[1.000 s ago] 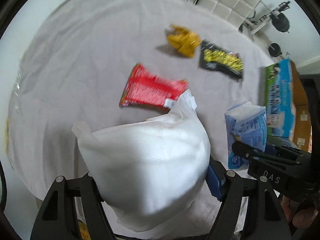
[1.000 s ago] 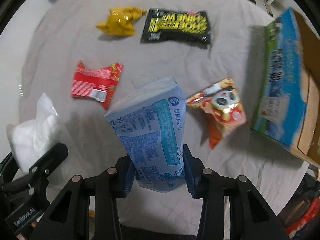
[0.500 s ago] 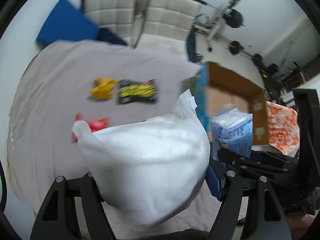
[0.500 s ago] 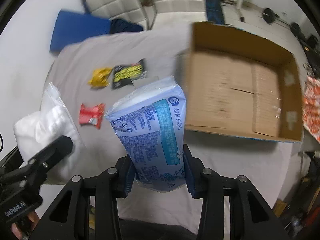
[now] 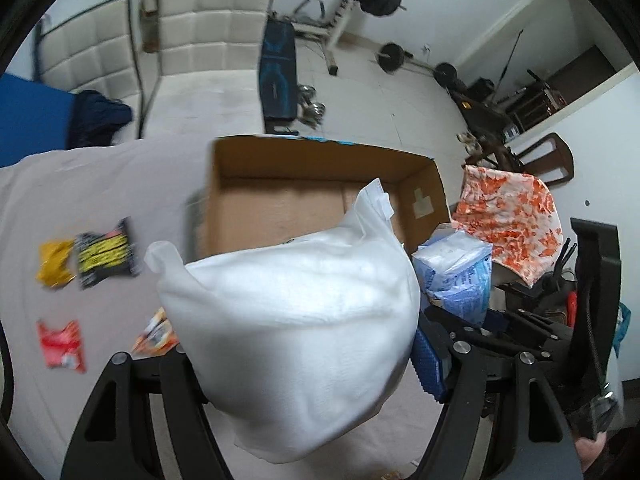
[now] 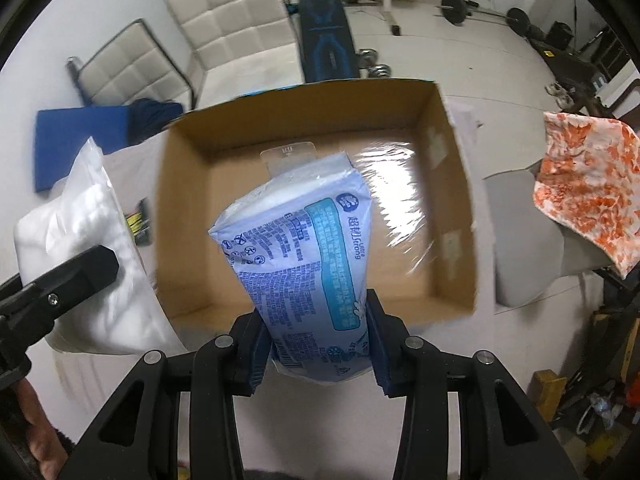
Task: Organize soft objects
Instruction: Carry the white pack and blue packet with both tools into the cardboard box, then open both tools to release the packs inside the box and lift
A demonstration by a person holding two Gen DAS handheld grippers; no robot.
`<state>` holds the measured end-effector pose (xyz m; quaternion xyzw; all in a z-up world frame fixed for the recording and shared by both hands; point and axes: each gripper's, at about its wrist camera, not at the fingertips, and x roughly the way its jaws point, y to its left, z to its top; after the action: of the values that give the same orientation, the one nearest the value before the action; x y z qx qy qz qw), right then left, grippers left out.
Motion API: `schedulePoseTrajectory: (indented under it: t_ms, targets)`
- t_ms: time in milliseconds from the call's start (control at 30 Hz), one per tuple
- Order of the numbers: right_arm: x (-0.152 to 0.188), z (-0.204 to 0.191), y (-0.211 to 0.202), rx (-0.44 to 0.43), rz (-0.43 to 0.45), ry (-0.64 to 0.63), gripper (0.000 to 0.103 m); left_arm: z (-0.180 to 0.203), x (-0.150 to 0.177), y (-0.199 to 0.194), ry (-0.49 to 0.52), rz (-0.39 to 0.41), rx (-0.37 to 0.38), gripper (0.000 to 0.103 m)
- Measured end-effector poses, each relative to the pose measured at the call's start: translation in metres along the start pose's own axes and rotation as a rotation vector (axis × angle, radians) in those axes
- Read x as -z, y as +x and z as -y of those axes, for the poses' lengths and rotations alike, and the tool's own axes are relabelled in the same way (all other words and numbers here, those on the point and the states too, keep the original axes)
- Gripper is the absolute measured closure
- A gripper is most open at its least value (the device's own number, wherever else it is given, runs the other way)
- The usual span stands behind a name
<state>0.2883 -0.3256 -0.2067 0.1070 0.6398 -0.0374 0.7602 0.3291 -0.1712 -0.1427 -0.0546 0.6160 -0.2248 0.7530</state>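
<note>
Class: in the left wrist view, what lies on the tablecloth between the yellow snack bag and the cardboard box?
In the left wrist view, a black packet with yellow print lies between the yellow snack bag and the cardboard box, right beside the yellow one.

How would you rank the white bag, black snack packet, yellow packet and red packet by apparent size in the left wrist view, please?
1. white bag, though nearness inflates it
2. black snack packet
3. red packet and yellow packet, too alike to rank

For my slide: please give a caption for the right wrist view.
Right gripper holds a blue tissue pack above an open cardboard box.
</note>
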Motion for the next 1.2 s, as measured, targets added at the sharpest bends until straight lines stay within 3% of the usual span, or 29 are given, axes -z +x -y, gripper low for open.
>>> schedulePoseTrajectory:
  t_ms: [267,533,600,900,967,1100,1200]
  targets:
    - [-0.073,0.058,0.072,0.045,-0.038,0.04,0.059,0.022,-0.065,0.106,0.003,-0.131,0.014,0.03]
    - [-0.126,0.079,0.149,0.081,-0.116,0.03,0.058,0.024,-0.09,0.182,-0.007,-0.229,0.038,0.03]
    - [-0.132,0.082,0.161,0.079,-0.127,0.031,0.058,0.023,-0.096,0.192,-0.003,-0.24,0.046,0.03]
    - [-0.153,0.083,0.188,0.068,-0.158,0.04,0.053,0.02,-0.101,0.216,0.036,-0.267,-0.045,0.027]
    - [-0.156,0.084,0.194,0.069,-0.162,0.037,0.051,0.021,-0.099,0.217,0.037,-0.264,-0.063,0.023]
    - [-0.157,0.08,0.201,0.087,-0.17,0.007,0.046,0.018,-0.096,0.213,0.03,-0.24,-0.104,0.005]
    - [-0.158,0.08,0.203,0.102,-0.161,-0.005,0.039,0.015,-0.095,0.206,0.038,-0.214,-0.129,0.005]
